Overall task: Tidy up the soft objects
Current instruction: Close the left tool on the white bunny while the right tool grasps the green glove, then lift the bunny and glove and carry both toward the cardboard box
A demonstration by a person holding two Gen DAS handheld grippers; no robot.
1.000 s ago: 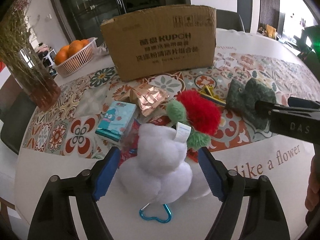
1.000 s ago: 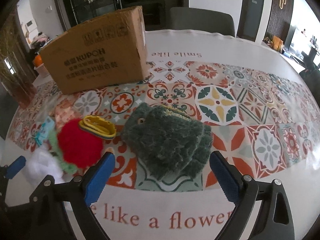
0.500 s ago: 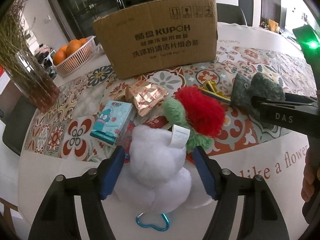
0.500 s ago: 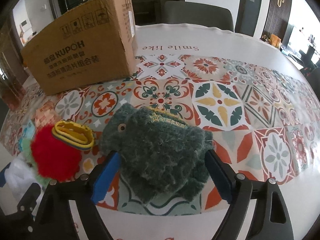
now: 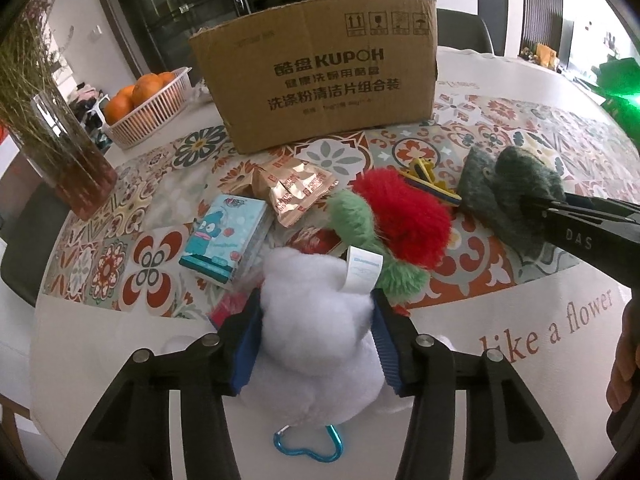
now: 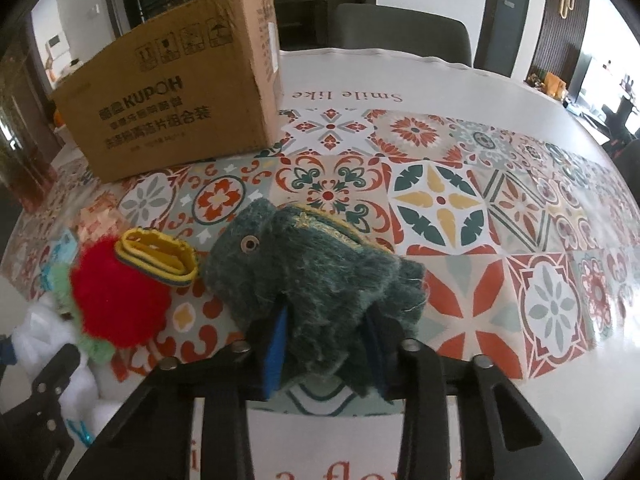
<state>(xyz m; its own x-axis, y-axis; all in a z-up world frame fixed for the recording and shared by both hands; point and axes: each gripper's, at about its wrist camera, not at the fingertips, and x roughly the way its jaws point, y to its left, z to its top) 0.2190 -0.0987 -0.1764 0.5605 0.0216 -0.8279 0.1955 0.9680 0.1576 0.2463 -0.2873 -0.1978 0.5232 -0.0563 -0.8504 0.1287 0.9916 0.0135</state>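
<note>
My left gripper (image 5: 316, 332) is shut on a white plush toy (image 5: 316, 312) with a paper tag and a blue heart carabiner (image 5: 308, 446), low on the table. My right gripper (image 6: 326, 344) is shut on a dark green fuzzy plush (image 6: 316, 264), which also shows in the left wrist view (image 5: 508, 196). A red and green plush (image 5: 400, 220) lies between them, seen in the right wrist view too (image 6: 116, 300). A brown cardboard box (image 5: 320, 84) stands behind, open at the top.
A yellow striped band (image 6: 158, 256), a blue tissue pack (image 5: 224, 240) and foil snack packets (image 5: 296, 188) lie near the plush toys. A basket of oranges (image 5: 148, 108) and a glass vase (image 5: 64, 152) stand at the left. A chair (image 6: 400, 36) is behind the table.
Both grippers moved forward and closed: the left on the white plush, the right on the dark green plush.
</note>
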